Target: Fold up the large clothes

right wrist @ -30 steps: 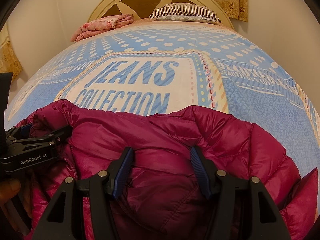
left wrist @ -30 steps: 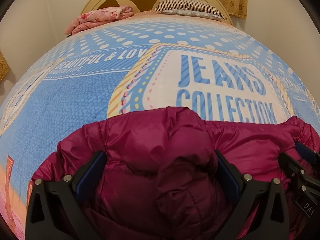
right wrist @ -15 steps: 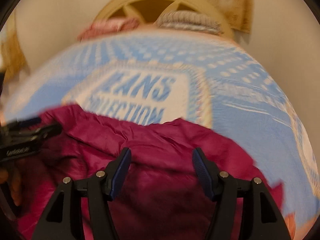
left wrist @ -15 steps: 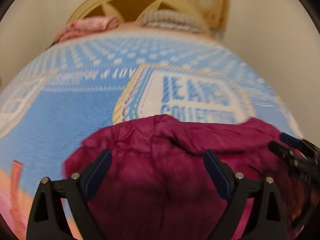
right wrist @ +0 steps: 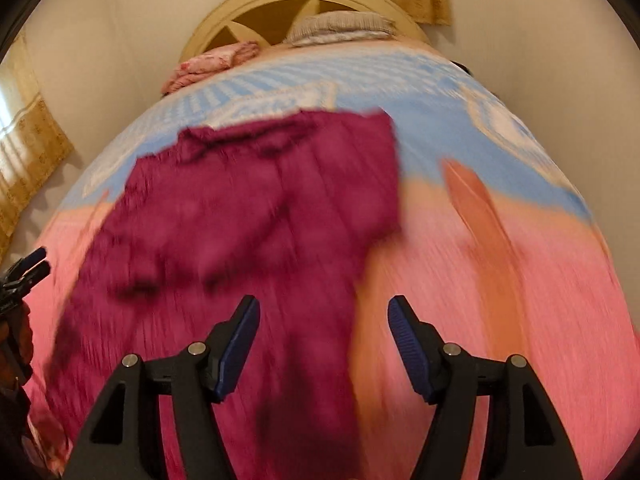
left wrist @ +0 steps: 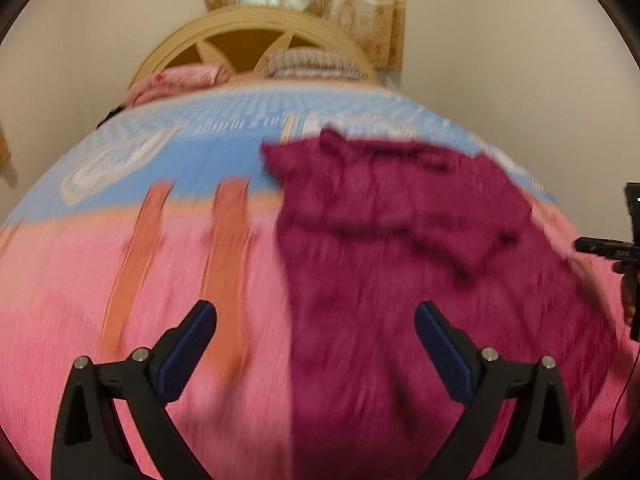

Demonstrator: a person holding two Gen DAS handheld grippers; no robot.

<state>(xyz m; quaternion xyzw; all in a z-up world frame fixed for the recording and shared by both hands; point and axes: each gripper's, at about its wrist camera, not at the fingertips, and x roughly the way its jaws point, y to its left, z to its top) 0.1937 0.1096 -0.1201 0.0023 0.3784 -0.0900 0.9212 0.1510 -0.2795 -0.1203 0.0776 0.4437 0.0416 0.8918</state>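
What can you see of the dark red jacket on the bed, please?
The jacket is dark magenta and looks soft and puffy, though motion blur hides its details. It lies spread on the bedspread, across the blue and pink parts, with a folded flap on top. Neither the left gripper nor the right gripper touches it; both stand open above it.

Bed with blue-and-pink printed bedspread (left wrist: 168, 184). Arched cream headboard (left wrist: 240, 28) against the wall; folded pink floral cloth (left wrist: 176, 80) and striped pillow (left wrist: 312, 64) beside it. Patterned curtain (left wrist: 368, 12) behind.
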